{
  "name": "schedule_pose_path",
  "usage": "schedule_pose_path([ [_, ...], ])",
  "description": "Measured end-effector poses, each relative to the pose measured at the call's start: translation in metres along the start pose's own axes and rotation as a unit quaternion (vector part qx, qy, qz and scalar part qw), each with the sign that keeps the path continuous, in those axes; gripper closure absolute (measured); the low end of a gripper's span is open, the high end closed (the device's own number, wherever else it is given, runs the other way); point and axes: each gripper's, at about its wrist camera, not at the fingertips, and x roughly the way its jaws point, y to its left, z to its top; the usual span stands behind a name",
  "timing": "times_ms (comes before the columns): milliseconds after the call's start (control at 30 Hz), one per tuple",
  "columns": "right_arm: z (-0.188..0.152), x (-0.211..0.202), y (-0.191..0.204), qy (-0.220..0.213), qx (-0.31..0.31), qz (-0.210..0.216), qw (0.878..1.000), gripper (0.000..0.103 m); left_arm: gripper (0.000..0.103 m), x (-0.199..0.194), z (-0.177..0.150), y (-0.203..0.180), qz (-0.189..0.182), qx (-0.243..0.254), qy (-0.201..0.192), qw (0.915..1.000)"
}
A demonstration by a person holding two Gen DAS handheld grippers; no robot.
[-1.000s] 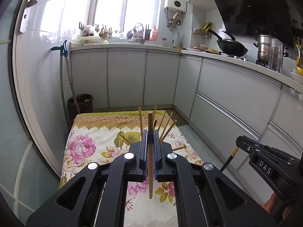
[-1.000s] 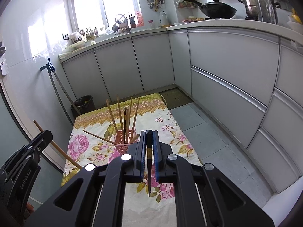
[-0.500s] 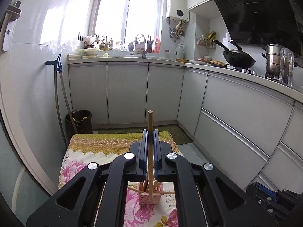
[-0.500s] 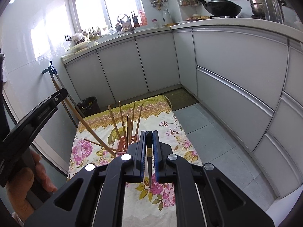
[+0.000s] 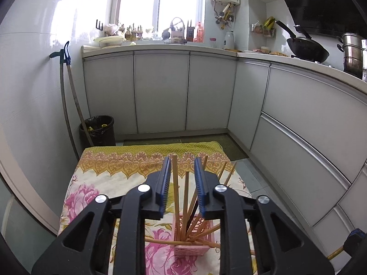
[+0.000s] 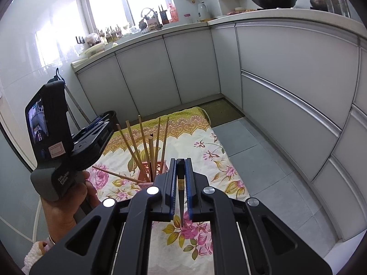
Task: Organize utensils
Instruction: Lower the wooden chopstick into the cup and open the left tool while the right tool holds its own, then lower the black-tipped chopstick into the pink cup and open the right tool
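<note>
Left hand-held gripper (image 5: 182, 160) opening around wooden chopstick (image 5: 175, 183); right hand-held gripper (image 6: 180, 161) clamps dark chopstick (image 6: 180, 192).

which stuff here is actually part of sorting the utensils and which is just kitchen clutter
Part of the job:
- pink holder
- wooden chopsticks standing in it
- dark chopstick clamped in the right gripper
- left gripper, jaws opening around a chopstick

Just lying about:
- wok
- steel pot
- bin
- floral cloth

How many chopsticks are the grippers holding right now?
1: a dark chopstick, clamped in the right gripper. The left gripper is opening; the light chopstick between its jaws already stands in the pink holder.
</note>
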Motion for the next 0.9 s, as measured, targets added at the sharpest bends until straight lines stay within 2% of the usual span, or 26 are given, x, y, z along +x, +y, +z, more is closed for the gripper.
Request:
schedule_pose_path([
  [133, 0.003, 0.000, 0.003, 0.000, 0.001, 0.006, 1.000, 0.096, 0.080, -0.023, -0.002, 0.003, -0.004, 0.004, -0.006, 1.0000],
  [267, 0.008, -0.005, 0.015, -0.006, -0.001, 0.018, 1.000, 0.096, 0.073, -0.055, -0.002, 0.005, -0.003, 0.008, -0.013, 0.9999],
  [367, 0.014, -0.012, 0.026, -0.013, -0.001, 0.033, 0.999, 0.096, 0.073, -0.080, -0.006, 0.012, 0.009, 0.011, -0.020, 0.9997],
  [600, 0.040, -0.015, 0.061, -0.053, -0.012, 0.057, 0.997, 0.096, 0.070, -0.127, -0.019, 0.053, 0.024, -0.023, -0.034, 0.9989],
  [733, 0.055, -0.006, 0.078, -0.074, -0.015, 0.057, 0.995, 0.096, 0.068, -0.141, -0.020, 0.065, 0.031, -0.027, -0.050, 0.9979],
  [900, 0.066, 0.019, 0.092, -0.092, -0.030, 0.042, 0.994, 0.096, 0.068, -0.139, -0.022, 0.073, 0.035, -0.030, -0.060, 0.9972],
])
